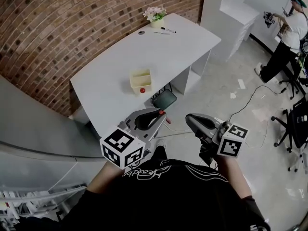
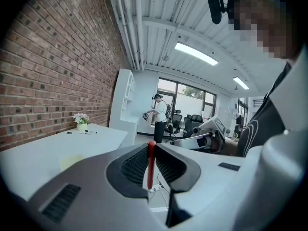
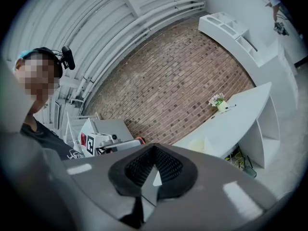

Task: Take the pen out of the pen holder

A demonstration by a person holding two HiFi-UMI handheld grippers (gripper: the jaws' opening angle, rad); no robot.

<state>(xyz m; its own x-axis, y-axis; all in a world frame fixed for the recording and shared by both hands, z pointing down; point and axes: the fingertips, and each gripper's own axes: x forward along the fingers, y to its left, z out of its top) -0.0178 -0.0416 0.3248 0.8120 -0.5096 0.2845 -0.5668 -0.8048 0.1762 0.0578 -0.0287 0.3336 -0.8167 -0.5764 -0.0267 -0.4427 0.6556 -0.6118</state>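
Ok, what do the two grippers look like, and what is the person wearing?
Both the left gripper and right gripper have smooth grey shells with black ribbed pads inside the jaws. Each carries a white cube printed with black square markers. The person wears a black shirt with a white print.

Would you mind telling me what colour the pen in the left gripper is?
Red; the pen shows best in the left gripper view.

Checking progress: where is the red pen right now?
Left gripper view: the red pen stands upright, clamped in the left gripper, held off the white table, clear of the cream pen holder.
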